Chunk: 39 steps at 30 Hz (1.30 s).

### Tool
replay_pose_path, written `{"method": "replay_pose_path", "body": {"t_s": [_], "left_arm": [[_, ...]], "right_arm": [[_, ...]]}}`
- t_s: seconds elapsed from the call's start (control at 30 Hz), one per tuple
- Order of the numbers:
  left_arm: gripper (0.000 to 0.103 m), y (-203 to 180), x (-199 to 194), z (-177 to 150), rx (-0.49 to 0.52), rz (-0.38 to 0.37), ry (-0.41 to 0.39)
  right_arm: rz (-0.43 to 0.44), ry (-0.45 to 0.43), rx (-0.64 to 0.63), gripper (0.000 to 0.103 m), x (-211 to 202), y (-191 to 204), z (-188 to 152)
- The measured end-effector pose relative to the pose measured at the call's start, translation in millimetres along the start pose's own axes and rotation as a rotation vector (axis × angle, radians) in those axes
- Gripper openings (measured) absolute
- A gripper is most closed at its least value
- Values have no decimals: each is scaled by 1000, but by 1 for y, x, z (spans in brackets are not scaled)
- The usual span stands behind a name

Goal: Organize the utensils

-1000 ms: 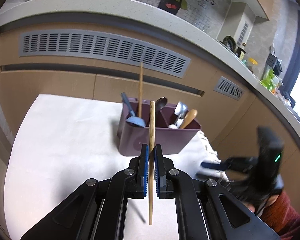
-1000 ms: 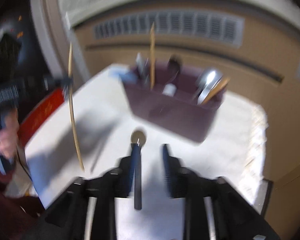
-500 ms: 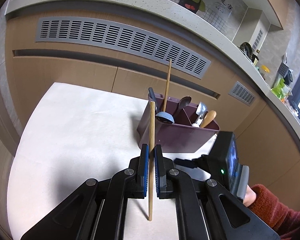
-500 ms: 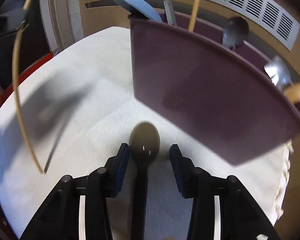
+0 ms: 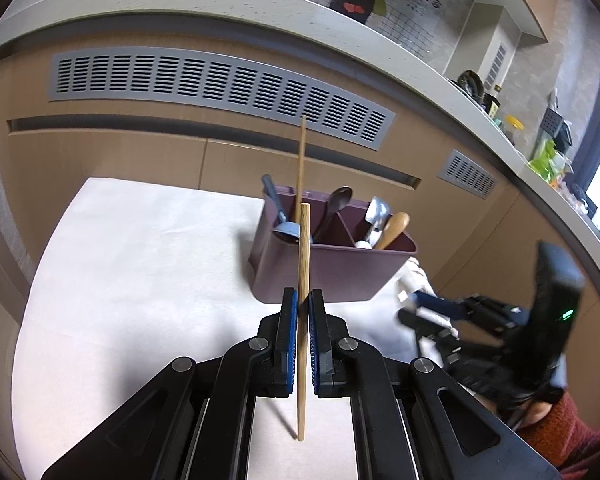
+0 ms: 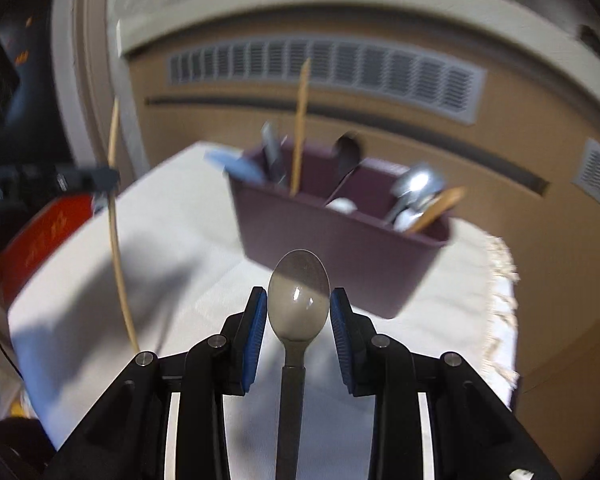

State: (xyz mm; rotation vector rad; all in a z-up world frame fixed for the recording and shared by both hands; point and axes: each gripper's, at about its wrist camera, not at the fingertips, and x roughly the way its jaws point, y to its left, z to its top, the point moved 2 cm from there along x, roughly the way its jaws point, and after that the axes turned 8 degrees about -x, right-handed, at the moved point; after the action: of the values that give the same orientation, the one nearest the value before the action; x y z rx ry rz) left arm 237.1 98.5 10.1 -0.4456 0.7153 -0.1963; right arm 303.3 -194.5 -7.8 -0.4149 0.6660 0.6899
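The left gripper (image 5: pixel 303 300) has its jaws clamped on an upright wooden chopstick (image 5: pixel 303 280), just in front of the maroon utensil caddy (image 5: pixel 332 268) on the white-clothed desk (image 5: pixel 140 280). The right gripper (image 6: pixel 299 312) holds a grey spoon (image 6: pixel 299 296) in front of the caddy, its bowl between jaws that stand slightly apart from it; whether they grip the handle I cannot tell. Another chopstick (image 5: pixel 300 168) stands in the caddy's left compartment.

Low in the frame's centre, the right gripper (image 6: pixel 299 312) has its 2 blue pads either side of a grey spoon (image 6: pixel 299 292), bowl forward; contact is unclear. Above it, blurred, stands a maroon utensil caddy (image 6: pixel 340 240) on a white cloth (image 6: pixel 172 264). At left, the left gripper (image 6: pixel 100 178) holds a wooden chopstick (image 6: pixel 116 232) upright.
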Motion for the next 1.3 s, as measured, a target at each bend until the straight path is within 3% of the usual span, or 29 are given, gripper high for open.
{"method": "replay_pose_path", "body": {"t_s": [0.1, 0.17, 0.33, 0.43, 0.53, 0.7, 0.87, 1.03, 1.1, 1.3], "left_arm": [[5, -9, -4, 7, 3, -33, -13], [5, -24, -15, 30, 24, -89, -56], [5, -67, -47, 100, 136, -156, -284], [6, -75, -38, 125, 154, -156, -368], [6, -69, -10, 134, 133, -141, -350], [6, -60, 36, 135, 140, -97, -337], [7, -47, 75, 120, 114, -99, -282], [8, -40, 115, 77, 142, -67, -89], [8, -37, 116, 63, 134, -54, -53], [8, -33, 70, 23, 105, 50, -81]], "right_arm": [[-13, -78, 69, 29, -28, -19, 12], [-20, -139, 93, 29, -45, -30, 26], [-115, -425, 87, 29, -106, -58, 105], [-181, -535, 90, 29, -105, -70, 136], [-231, -586, 119, 29, -83, -80, 147], [-247, -547, 157, 29, -28, -91, 141], [-246, -501, 208, 29, 17, -98, 123], [-105, -325, 234, 33, 48, -94, 77], [-70, -281, 240, 37, 47, -90, 59], [-83, -157, 277, 38, 18, -72, 16]]}}
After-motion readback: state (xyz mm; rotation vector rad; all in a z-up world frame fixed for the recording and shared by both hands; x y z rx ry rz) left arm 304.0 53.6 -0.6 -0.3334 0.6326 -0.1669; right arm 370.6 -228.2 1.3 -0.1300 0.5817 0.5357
